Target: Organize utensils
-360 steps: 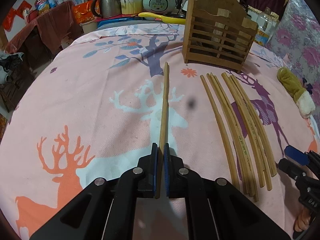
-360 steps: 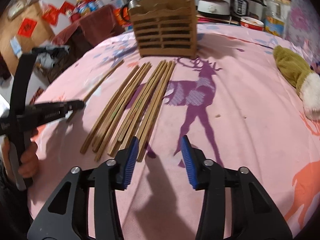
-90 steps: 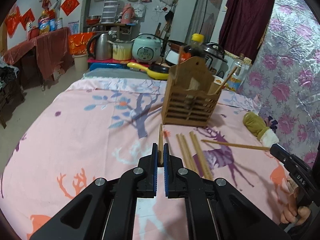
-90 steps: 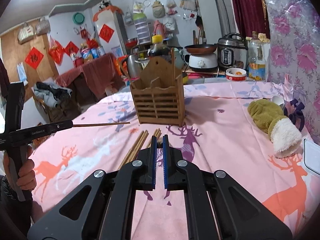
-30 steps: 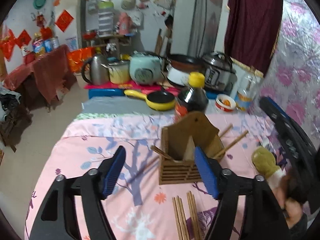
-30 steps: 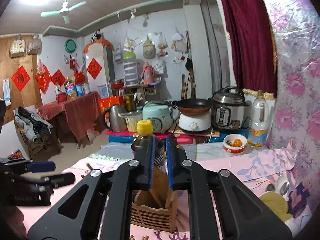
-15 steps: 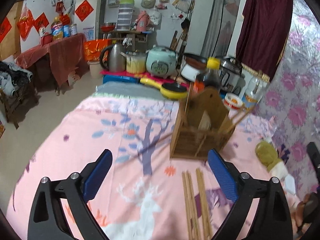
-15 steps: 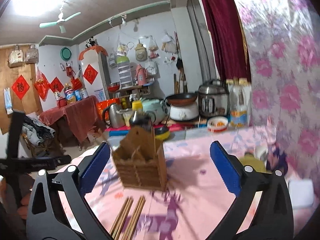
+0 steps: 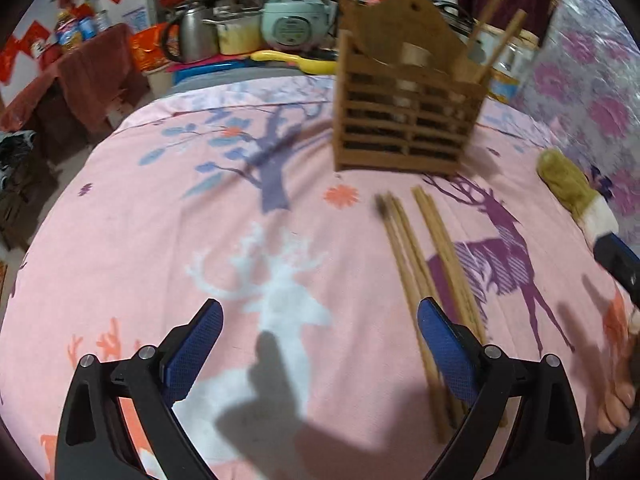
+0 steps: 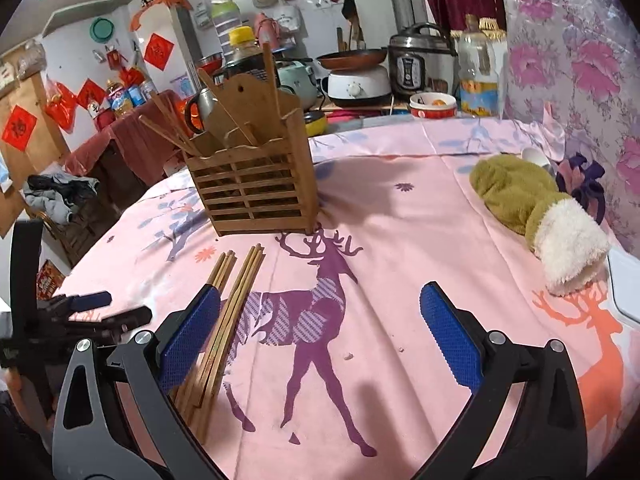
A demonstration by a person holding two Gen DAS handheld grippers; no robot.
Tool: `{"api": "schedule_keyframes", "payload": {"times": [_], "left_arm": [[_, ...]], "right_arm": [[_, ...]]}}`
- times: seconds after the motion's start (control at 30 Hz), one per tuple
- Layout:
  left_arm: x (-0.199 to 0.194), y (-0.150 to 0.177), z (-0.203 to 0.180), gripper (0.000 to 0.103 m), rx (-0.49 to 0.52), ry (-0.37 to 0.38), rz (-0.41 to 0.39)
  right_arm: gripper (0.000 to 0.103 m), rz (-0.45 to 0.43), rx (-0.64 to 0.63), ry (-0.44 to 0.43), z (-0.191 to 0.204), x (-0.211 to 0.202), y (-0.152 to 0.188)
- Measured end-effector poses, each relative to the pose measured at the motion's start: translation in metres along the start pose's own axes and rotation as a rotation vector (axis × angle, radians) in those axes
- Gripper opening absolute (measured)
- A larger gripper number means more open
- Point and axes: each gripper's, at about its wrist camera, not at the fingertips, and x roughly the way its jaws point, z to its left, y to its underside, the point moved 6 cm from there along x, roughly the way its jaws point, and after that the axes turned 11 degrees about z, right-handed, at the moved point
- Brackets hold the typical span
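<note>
A wooden slatted utensil holder (image 9: 404,120) stands at the far side of the pink deer-print tablecloth, with several chopsticks (image 9: 500,28) sticking out of it. It also shows in the right wrist view (image 10: 252,184) with chopsticks (image 10: 168,124) leaning out. Several loose chopsticks (image 9: 424,280) lie on the cloth in two bunches in front of it; they show in the right wrist view (image 10: 228,312) too. My left gripper (image 9: 318,344) is open and empty, low over the cloth, the chopsticks by its right finger. My right gripper (image 10: 318,336) is open and empty, the chopsticks by its left finger.
A green and white plush toy (image 10: 536,208) lies on the right side of the table. Kitchen appliances, a kettle and a bottle (image 10: 476,64) stand behind the table's far edge. A white object (image 10: 628,288) lies at the right edge.
Both grippers let go of their chopsticks into the holder and opened wide. They have since dropped from above the holder down toward the loose chopsticks on the cloth.
</note>
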Motion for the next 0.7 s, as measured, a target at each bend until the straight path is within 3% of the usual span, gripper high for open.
{"api": "schedule_keyframes", "payload": {"times": [0.33,0.7], "left_arm": [[0.02,0.008,-0.019,0.096,0.042,0.073,0.084],[0.036,0.006,-0.019,0.096,0.068,0.008,0.108]], "right_arm": [[0.097,0.023,0.036,-0.008,-0.008,0.003,0.001],[0.097,0.029,0.057,-0.024,-0.01,0.005,0.001]]}}
